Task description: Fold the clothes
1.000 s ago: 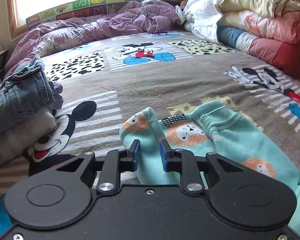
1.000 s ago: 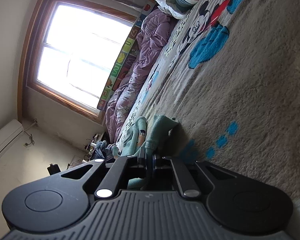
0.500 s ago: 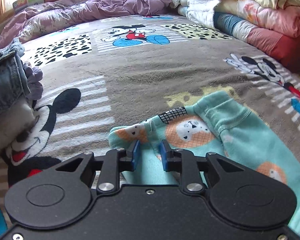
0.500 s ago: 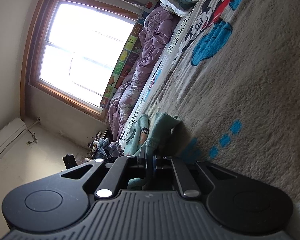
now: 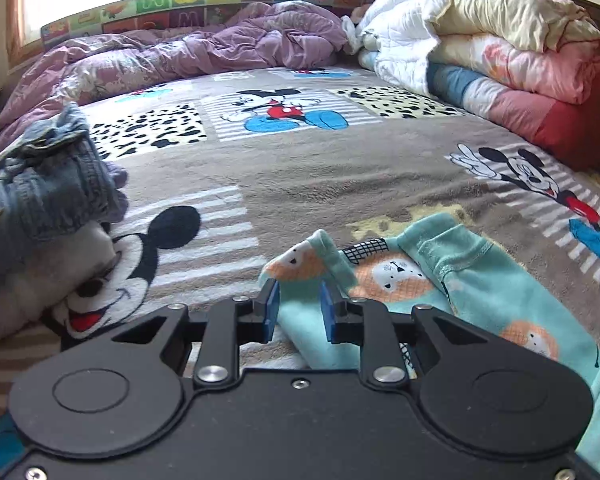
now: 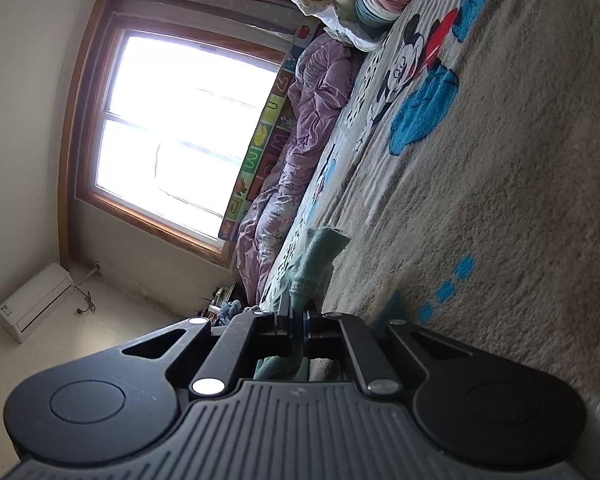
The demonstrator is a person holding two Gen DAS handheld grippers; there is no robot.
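A teal fleece garment [image 5: 480, 280] printed with orange animal faces lies on the Mickey Mouse blanket [image 5: 320, 176] at the lower right of the left wrist view. My left gripper [image 5: 299, 312] is shut on a thick fold of its near corner, which stands up between the blue pads [image 5: 271, 310]. In the right wrist view, rolled sideways, my right gripper [image 6: 298, 320] is shut on another edge of the teal garment [image 6: 316, 256], which bunches just beyond the fingertips, low over the blanket [image 6: 500, 200].
Crumpled jeans [image 5: 44, 188] sit on a pile at the left. A purple duvet [image 5: 204, 52] runs along the far edge under the window [image 6: 172, 132]. Folded quilts [image 5: 500, 52] are stacked at the back right. The blanket's middle lies bare.
The left gripper dipped toward the bed half a second ago and has risen again, lifting the garment corner. The right gripper edged forward; both keep their hold.
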